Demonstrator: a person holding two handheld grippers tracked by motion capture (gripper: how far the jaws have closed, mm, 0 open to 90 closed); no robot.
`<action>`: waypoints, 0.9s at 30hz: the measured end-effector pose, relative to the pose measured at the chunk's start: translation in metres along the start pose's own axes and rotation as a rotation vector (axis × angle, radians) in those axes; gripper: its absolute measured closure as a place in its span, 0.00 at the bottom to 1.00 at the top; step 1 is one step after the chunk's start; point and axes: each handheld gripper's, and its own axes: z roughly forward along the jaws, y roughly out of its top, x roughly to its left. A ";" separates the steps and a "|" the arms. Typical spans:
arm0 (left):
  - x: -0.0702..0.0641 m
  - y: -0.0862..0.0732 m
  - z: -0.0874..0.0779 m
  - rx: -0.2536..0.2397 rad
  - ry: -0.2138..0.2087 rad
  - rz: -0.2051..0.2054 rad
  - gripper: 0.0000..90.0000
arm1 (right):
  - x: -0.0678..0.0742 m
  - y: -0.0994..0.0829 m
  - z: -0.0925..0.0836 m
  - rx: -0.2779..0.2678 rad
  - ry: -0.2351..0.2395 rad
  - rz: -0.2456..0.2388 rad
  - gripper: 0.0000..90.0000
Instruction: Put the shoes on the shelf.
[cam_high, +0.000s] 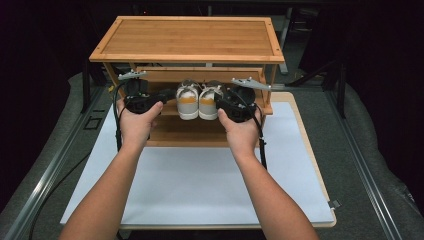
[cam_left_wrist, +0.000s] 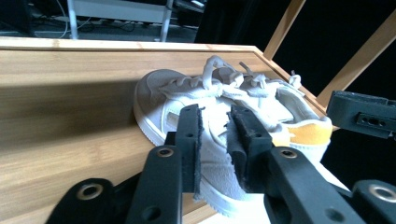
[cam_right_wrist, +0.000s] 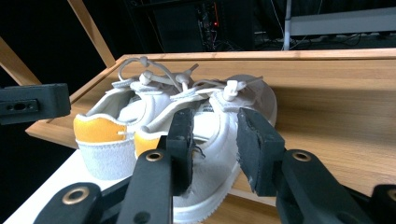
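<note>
1. Pair of white shoes with yellow heel tabs, side by side on the middle shelf (cam_high: 167, 111) of a wooden rack on the desk (cam_high: 200, 185), heels toward the person, toes toward the back.
2. Left shoe (cam_high: 188, 101) just inboard of the left tongs (cam_high: 169, 93); right shoe (cam_high: 210, 101) just inboard of the right tongs (cam_high: 220, 98).
3. Long axis of each shoe front to back, so each pair of tongs comes at a shoe from its outer side.
4. Left tongs (cam_left_wrist: 215, 135): jaws narrowed around the shoe's side wall, probably pinching it, though actual contact is hard to tell.
5. Right tongs (cam_right_wrist: 215, 140): parted, straddling the right shoe's (cam_right_wrist: 210, 140) collar, not yet clamped.
6. Each hand equally near its own shoe; likely next: closing and drawing both out heel-first.
</note>
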 end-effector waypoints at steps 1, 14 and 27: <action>0.001 -0.001 0.000 0.003 -0.003 0.002 0.84 | -0.001 -0.001 -0.001 -0.002 0.004 0.000 0.74; 0.013 -0.016 -0.001 0.017 -0.021 -0.020 0.96 | -0.013 -0.010 -0.004 0.005 -0.002 -0.008 0.90; 0.020 -0.026 0.019 0.039 -0.017 -0.033 0.99 | -0.019 -0.017 0.016 0.026 -0.018 -0.004 1.00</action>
